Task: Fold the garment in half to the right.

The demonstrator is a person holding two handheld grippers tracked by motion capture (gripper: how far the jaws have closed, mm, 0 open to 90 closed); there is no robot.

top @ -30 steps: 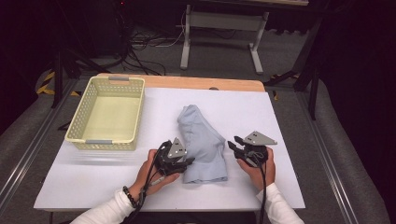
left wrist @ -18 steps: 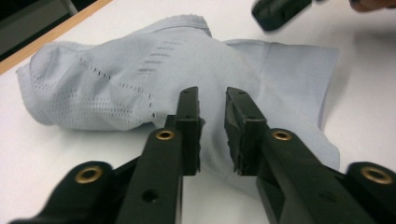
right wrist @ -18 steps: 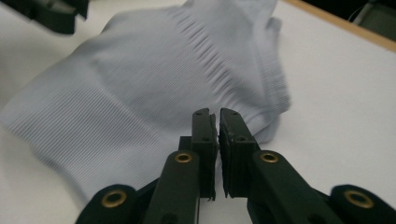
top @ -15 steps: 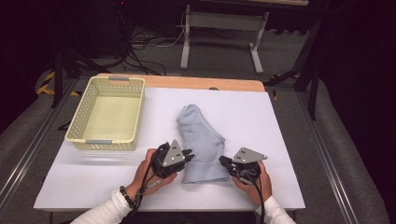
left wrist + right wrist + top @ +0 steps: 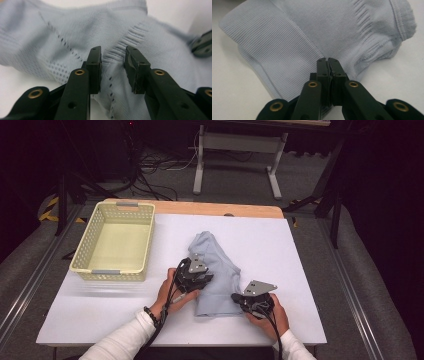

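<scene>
A light blue ribbed garment [image 5: 216,262] lies folded on the white table cover [image 5: 300,270]. My left gripper [image 5: 205,279] rests on its left side. In the left gripper view its jaws [image 5: 113,53] stand apart over a raised fold of the garment [image 5: 75,30]; they have just been opening and the pads do not press on it. My right gripper [image 5: 236,298] is at the garment's near right corner. In the right gripper view it [image 5: 328,60] is shut on the edge of the garment [image 5: 287,37].
A pale yellow plastic basket [image 5: 111,272] stands at the left of the table with nothing in it. A strip of wooden tabletop [image 5: 200,208] shows at the far edge. The other gripper [image 5: 202,46] shows at the right edge of the left gripper view.
My left gripper has moved up and right, farther onto the garment. My right gripper came down and left to the garment's near corner and has stayed there.
</scene>
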